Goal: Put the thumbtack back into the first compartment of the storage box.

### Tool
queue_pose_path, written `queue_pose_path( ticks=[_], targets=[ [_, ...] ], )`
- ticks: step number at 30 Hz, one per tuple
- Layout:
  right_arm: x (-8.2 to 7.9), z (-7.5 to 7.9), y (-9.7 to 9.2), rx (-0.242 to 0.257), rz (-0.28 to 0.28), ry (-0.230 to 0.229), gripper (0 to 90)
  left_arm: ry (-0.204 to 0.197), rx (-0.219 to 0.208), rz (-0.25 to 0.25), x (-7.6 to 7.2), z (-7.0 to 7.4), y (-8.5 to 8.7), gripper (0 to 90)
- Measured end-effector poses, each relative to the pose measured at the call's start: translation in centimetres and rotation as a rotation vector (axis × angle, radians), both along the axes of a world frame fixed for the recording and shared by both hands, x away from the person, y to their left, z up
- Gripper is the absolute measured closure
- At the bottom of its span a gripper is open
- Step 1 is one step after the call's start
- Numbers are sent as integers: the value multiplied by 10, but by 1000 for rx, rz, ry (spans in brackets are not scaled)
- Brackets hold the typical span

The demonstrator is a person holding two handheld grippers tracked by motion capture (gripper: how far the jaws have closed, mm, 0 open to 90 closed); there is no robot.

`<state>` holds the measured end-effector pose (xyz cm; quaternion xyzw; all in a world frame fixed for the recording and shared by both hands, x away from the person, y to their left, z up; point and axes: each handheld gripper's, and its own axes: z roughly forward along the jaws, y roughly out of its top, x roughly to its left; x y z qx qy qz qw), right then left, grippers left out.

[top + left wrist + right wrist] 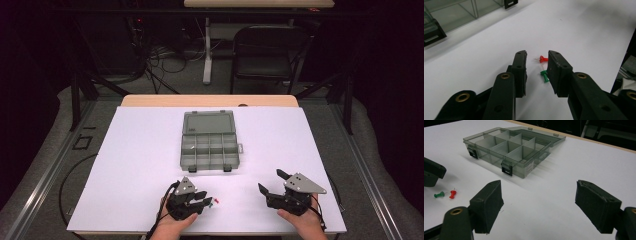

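A red pushpin (543, 59) and a green pushpin (545, 76) lie side by side on the white table sheet (140, 165). My left gripper (537, 58) is low over them, jaws open a little, with the green pin in the gap and nothing gripped. From above, the left gripper (205, 197) sits near the front edge with the pins (215, 202) just off its tips. My right gripper (270, 181) rests wide open at the front right, empty. The right gripper view has both pins, green pushpin (439, 194) and red pushpin (452, 194), at far left.
A smoky clear compartment box (209, 146) lies open mid-table, lid (209, 122) folded back, its compartments (506, 146) looking empty. Beyond the table stand a black chair (265, 50) and cables on the floor. White sheet stretches free to left and right of the box.
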<state>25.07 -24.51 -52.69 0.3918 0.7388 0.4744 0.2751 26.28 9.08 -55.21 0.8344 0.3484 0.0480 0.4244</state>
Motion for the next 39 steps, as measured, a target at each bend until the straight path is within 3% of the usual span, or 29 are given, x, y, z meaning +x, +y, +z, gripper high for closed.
queue_pose_path(
  ticks=[10,19,29,39],
  targets=[
    [0,0,0,-3,0,0,213,16,16,-31,-1,-6,-9,729],
    [0,0,0,-3,2,0,213,37,26,-24,-1,-12,-11,768],
    [0,0,0,-4,4,1,215,12,47,-26,-1,-12,-12,816],
    [0,0,0,-2,3,3,217,28,41,-27,0,-12,-11,829]
  ],
)
